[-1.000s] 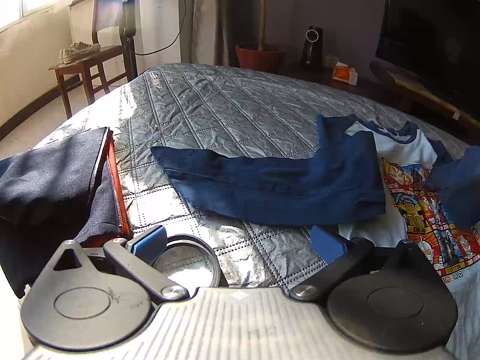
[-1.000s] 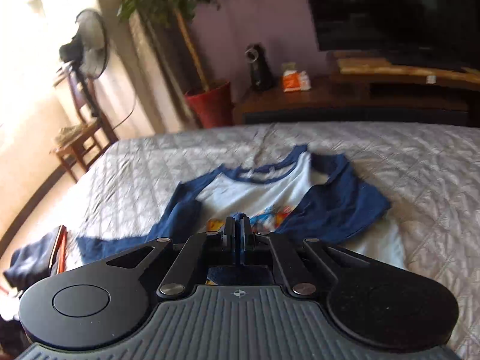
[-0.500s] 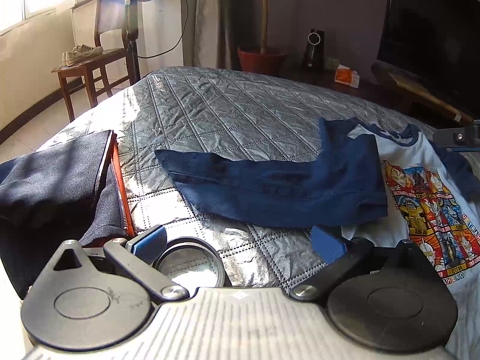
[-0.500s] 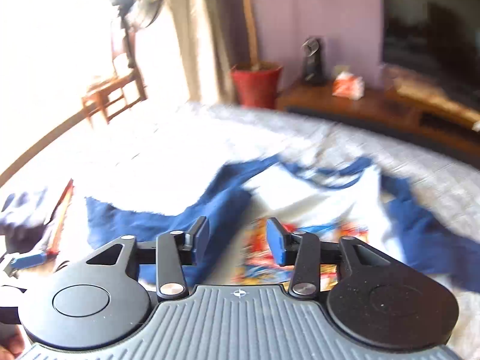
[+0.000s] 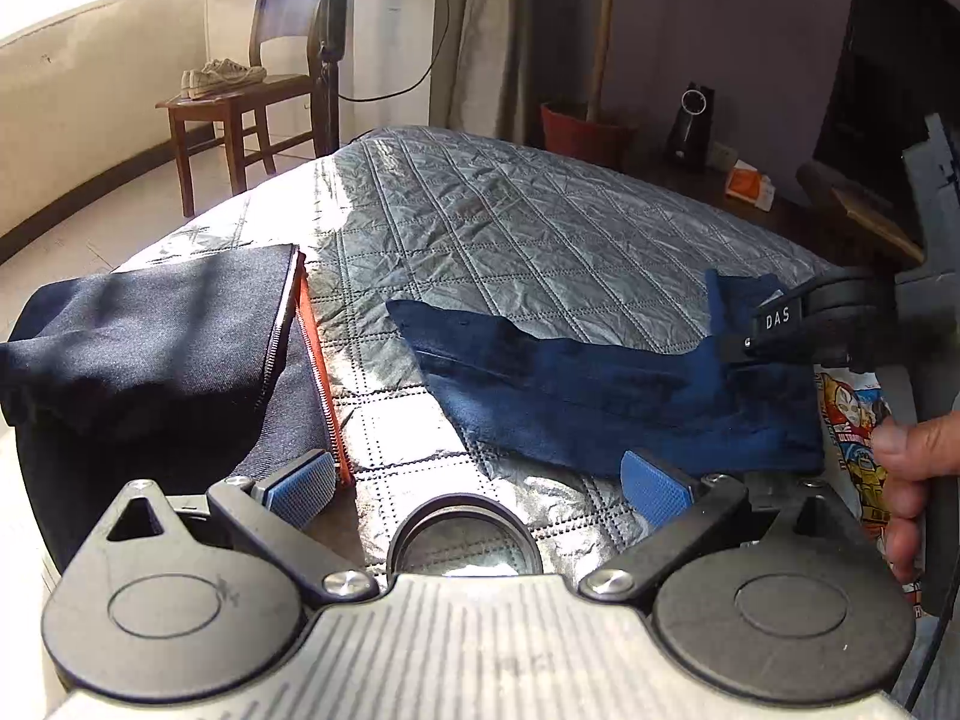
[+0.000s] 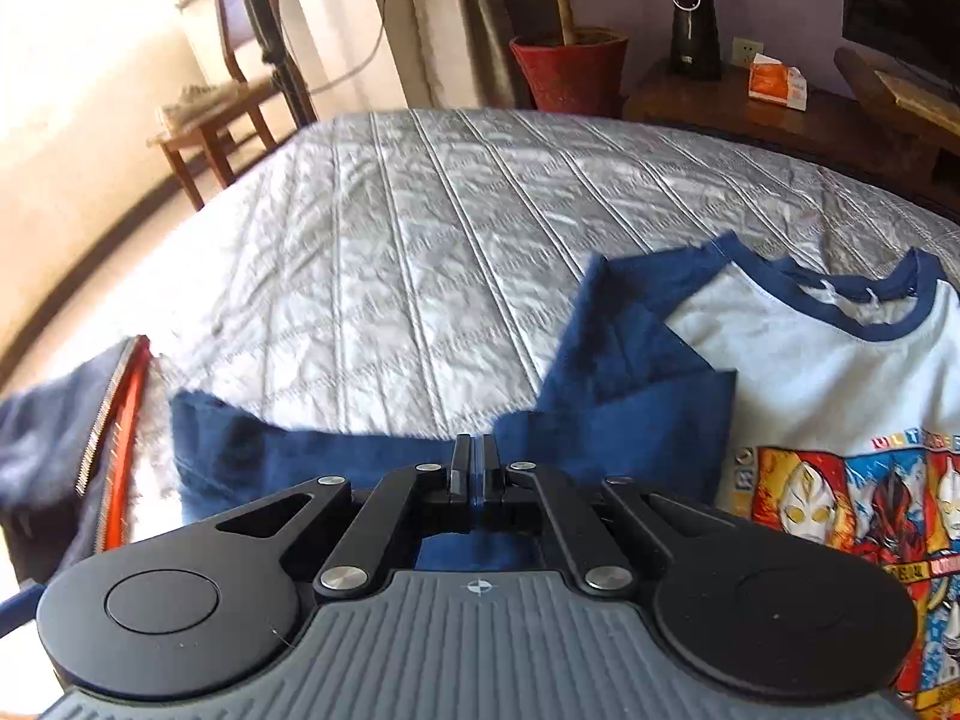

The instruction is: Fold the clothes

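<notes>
A white T-shirt (image 6: 798, 384) with navy sleeves and a cartoon print lies face up on a quilted grey bed (image 6: 456, 228), its long navy sleeve (image 6: 336, 456) stretched out flat to the left. The right gripper (image 6: 474, 468) sits low over that sleeve near the shoulder, its jaws pressed together; navy cloth shows right at and under the tips, so it seems pinched on the sleeve, though the bite itself is hidden. The left gripper (image 5: 480, 483) hangs over the near edge of the bed with its jaws spread wide and nothing between the blue pads (image 5: 300, 486), the sleeve's cuff end lying just beyond them. A hand (image 5: 915, 480) grips the right tool's handle at the right edge. A dark zipped jacket (image 5: 150, 348) with an orange lining is piled at the near left, apart from the shirt. The step in hand looks like the sleeve fold: the shirt's body lies spread open. The next move would call for carrying the sleeve rightward across the chest and laying it flat without dragging the body askew.
</notes>
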The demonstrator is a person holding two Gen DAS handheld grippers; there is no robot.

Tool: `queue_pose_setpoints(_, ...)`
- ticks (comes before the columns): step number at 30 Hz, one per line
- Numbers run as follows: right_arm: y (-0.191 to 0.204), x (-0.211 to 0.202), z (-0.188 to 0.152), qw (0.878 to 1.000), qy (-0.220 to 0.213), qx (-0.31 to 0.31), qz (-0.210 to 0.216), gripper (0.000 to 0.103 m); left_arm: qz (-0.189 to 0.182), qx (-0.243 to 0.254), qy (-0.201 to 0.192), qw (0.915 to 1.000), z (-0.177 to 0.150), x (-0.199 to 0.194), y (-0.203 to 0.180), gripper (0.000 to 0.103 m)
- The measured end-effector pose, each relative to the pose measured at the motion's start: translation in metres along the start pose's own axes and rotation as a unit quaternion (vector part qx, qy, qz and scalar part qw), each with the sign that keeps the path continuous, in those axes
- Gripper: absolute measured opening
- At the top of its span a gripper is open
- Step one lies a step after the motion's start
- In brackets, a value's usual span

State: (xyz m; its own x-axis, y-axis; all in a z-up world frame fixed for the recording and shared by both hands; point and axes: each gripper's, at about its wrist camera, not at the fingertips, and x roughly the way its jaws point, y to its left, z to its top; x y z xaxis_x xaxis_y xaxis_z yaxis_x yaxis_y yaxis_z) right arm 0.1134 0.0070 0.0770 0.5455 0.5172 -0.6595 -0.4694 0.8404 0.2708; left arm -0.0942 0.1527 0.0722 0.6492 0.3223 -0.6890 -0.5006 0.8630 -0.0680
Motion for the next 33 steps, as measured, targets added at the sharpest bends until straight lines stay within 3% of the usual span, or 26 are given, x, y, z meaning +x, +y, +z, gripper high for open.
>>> queue_pose_setpoints(1, 0.002, 0.000, 0.007, 1.000, -0.012, 0.007, 0.008, 0.000, 0.006, -0.009, -0.001, 0.9999, 0.001, 0.000, 0.004, 0.102)
queue_pose_setpoints(2, 0.010, -0.009, 0.018, 0.999, -0.036, -0.008, 0.012, 0.006, 0.012, -0.017, -0.001, 0.9998, 0.001, 0.000, 0.006, 0.102)
queue_pose_setpoints(6, 0.039, -0.046, 0.059, 0.989, -0.127, -0.068, 0.021, 0.009, 0.029, -0.023, -0.007, 0.9993, 0.004, -0.001, 0.010, 0.102)
queue_pose_setpoints(8, 0.028, -0.058, 0.048, 0.992, -0.105, -0.068, -0.031, 0.033, 0.034, -0.029, -0.010, 0.9990, 0.005, -0.002, 0.014, 0.102)
queue_pose_setpoints(10, -0.003, -0.044, 0.018, 0.998, -0.019, -0.032, -0.044, 0.051, 0.033, -0.034, -0.003, 0.9989, 0.005, -0.001, 0.017, 0.102)
queue_pose_setpoints(13, -0.031, -0.030, -0.041, 0.995, 0.047, -0.007, -0.092, 0.047, 0.015, -0.016, 0.020, 0.9996, 0.001, 0.004, 0.012, 0.102)
queue_pose_setpoints(15, -0.030, -0.024, -0.061, 0.994, 0.065, -0.015, -0.092, 0.041, 0.005, 0.005, 0.018, 0.9998, -0.001, 0.001, 0.005, 0.102)
queue_pose_setpoints(19, -0.007, -0.002, -0.067, 0.991, 0.094, -0.058, -0.071, 0.040, -0.008, 0.059, 0.047, 0.9971, -0.011, 0.011, -0.017, 0.102)
queue_pose_setpoints(21, 0.006, 0.010, -0.056, 0.991, 0.100, -0.071, -0.045, 0.045, -0.003, 0.066, 0.052, 0.9964, -0.012, 0.015, -0.020, 0.102)
queue_pose_setpoints(22, 0.010, 0.012, -0.049, 0.994, 0.089, -0.061, 0.000, 0.046, -0.003, 0.063, 0.056, 0.9964, -0.012, 0.016, -0.020, 0.102)
queue_pose_setpoints(23, 0.013, 0.008, -0.040, 0.995, 0.068, -0.050, 0.054, 0.041, -0.002, 0.061, 0.059, 0.9964, -0.013, 0.018, -0.019, 0.102)
queue_pose_setpoints(24, 0.018, 0.002, -0.033, 0.995, 0.046, -0.056, 0.071, 0.041, 0.001, 0.059, 0.062, 0.9963, -0.013, 0.019, -0.019, 0.102)
queue_pose_setpoints(27, 0.034, -0.020, -0.019, 0.993, -0.003, -0.108, 0.039, 0.060, 0.006, 0.054, 0.065, 0.9964, -0.013, 0.020, -0.017, 0.102)
queue_pose_setpoints(29, 0.020, -0.044, -0.017, 0.992, -0.021, -0.120, 0.028, 0.068, 0.003, 0.055, 0.063, 0.9965, -0.013, 0.019, -0.017, 0.102)
queue_pose_setpoints(31, -0.017, -0.067, -0.031, 0.994, -0.013, -0.103, -0.034, 0.076, -0.002, 0.057, 0.063, 0.9964, -0.012, 0.017, -0.017, 0.102)
queue_pose_setpoints(33, -0.069, -0.093, -0.049, 0.991, 0.008, -0.067, -0.112, 0.077, -0.008, 0.059, 0.062, 0.9963, -0.012, 0.016, -0.018, 0.102)
